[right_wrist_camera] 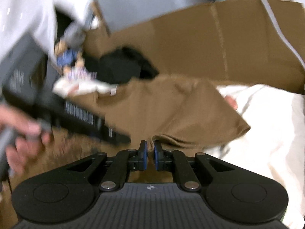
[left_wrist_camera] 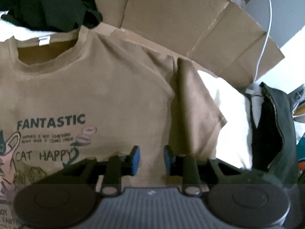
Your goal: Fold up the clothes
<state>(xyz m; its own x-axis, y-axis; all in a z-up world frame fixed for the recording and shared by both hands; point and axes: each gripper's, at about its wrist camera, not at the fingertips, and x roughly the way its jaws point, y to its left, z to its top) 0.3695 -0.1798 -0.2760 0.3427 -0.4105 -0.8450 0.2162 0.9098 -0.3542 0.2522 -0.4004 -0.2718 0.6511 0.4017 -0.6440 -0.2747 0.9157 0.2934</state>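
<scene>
White bedding (left_wrist_camera: 225,95) carries a brown T-shirt (left_wrist_camera: 106,95) lying print-up before flattened cardboard (left_wrist_camera: 181,19). Left hand-held gripper (left_wrist_camera: 152,159) hovers over it, jaws apart and empty; right hand-held gripper (right_wrist_camera: 150,155) pinches the sleeve (right_wrist_camera: 171,110) edge. Best to carry that sleeve inward, low and taut, so no crease forms.

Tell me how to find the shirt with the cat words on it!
Look in front of the big flattened cardboard box. The brown T-shirt lies spread there, below a black clothes heap. Only it has "FANTASTIC" and "CAT HAPPY" printed across its chest.
</scene>
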